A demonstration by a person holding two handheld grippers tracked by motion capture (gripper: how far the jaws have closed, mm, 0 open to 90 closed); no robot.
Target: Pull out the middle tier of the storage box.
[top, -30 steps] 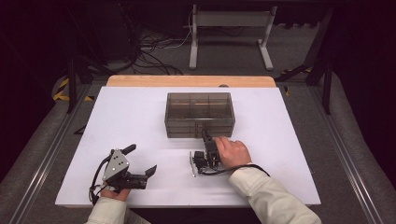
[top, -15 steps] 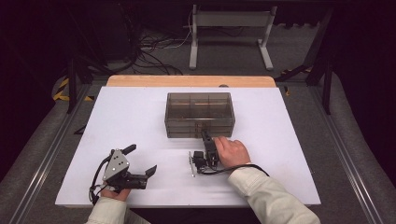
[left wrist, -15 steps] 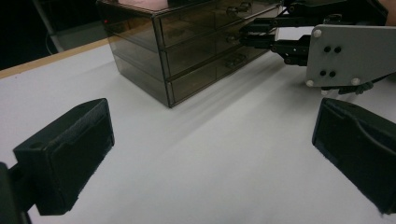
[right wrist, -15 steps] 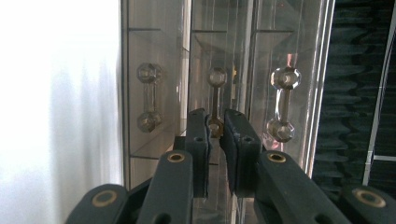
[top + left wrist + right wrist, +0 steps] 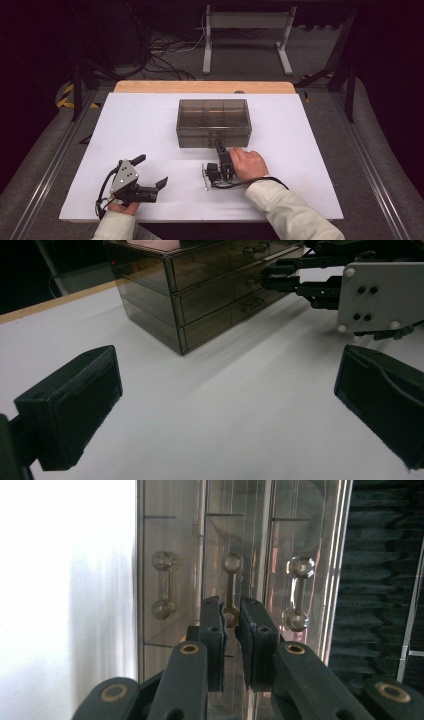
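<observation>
High view: small smoky plastic drawer chest [image 5: 214,123] at mid-bench, on the white bench [image 5: 150,120]. Right gripper [image 5: 220,146] turned on its side, tips against the chest's front. Left gripper [image 5: 150,170] resting near the front edge, well apart from the chest, spread wide.

Left gripper view: jaws far apart with bare bench between; chest [image 5: 200,290] ahead, right gripper [image 5: 272,280] at a middle drawer.

Right gripper view: right gripper [image 5: 232,617] nearly pressed together, pinching the middle drawer handle [image 5: 231,587].
</observation>
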